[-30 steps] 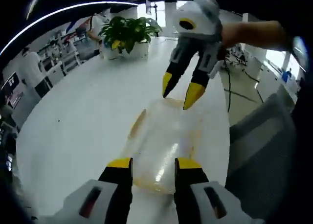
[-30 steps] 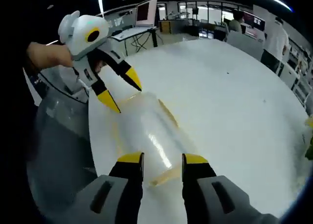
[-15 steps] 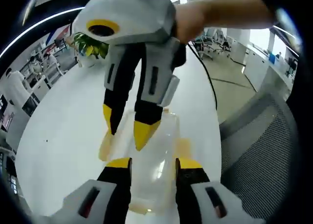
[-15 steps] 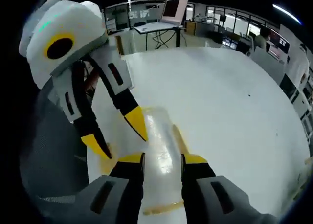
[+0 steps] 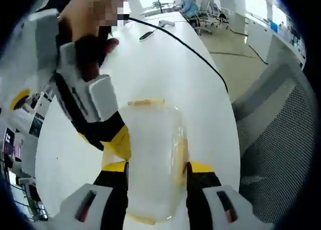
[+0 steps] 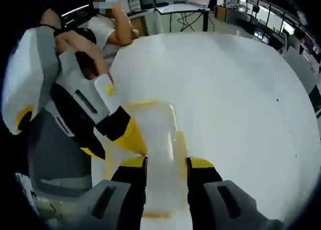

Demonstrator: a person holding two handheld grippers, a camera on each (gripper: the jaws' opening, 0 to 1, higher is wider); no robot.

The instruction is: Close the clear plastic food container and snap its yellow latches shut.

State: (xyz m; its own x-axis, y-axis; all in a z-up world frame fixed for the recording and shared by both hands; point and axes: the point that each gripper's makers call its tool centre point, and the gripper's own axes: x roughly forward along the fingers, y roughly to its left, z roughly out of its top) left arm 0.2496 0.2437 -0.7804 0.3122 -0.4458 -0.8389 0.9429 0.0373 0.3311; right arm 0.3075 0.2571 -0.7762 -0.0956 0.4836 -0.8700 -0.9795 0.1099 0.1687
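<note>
Container [image 5: 153, 154], clear with its lid down, sits on the white table [image 5: 165, 69] between the parted, empty jaws of the left gripper [image 5: 156, 168] and right gripper [image 6: 166, 164], so lid-pressing looks underway; next, snap the yellow latches [image 5: 179, 152].

Between the jaws sits a clear, glossy plastic food container [image 5: 153, 164] with yellow plastic latches [image 5: 179, 150], on a smooth, matt white tabletop [image 6: 235, 99]; beside it, a grey mesh-fabric chair back [image 5: 281, 154].
</note>
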